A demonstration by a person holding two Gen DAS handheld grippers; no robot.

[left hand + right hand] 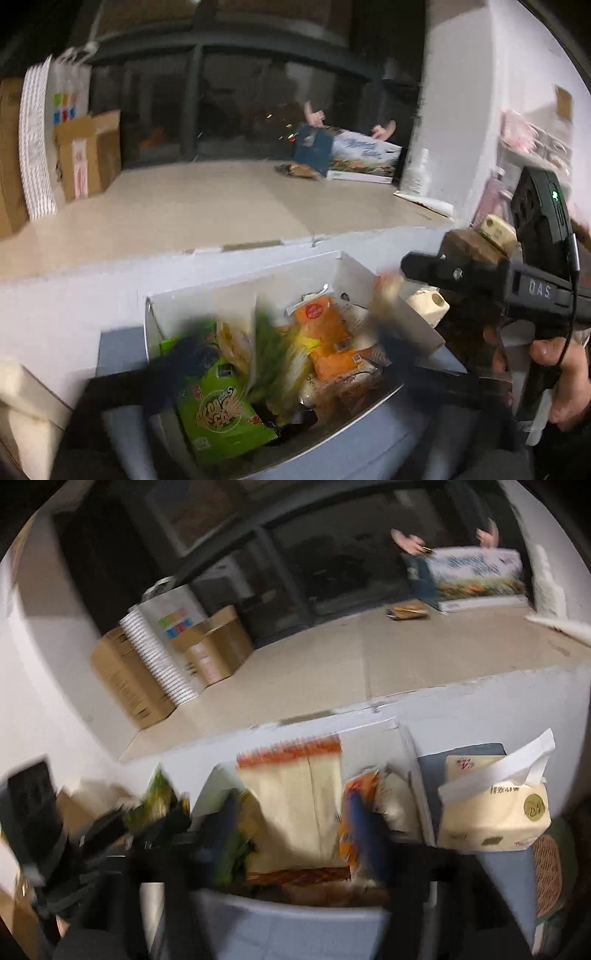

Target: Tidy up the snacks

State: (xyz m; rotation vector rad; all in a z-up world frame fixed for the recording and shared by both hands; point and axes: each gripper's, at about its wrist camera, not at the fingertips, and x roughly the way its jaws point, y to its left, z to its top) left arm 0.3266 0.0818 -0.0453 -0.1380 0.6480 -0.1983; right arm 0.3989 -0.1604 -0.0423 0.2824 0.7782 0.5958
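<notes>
A white box (347, 264) on the table holds several snack packets: a green one (218, 410) at the front left and an orange one (328, 332) to its right. My left gripper (280, 369) hovers over the box; its fingers are blurred and nothing shows between them. My right gripper (295, 834) stands open over the same box (413, 753), with a cream and orange packet (295, 805) lying between its blue fingertips (364, 827), untouched as far as I can tell. The right gripper also shows from the side in the left wrist view (480, 277).
A cream tissue pack (495, 819) with a white paper strip sits right of the box. Cardboard boxes (136, 679) stand against the far left wall. A person holds a printed carton (476, 576) on the floor at the back right.
</notes>
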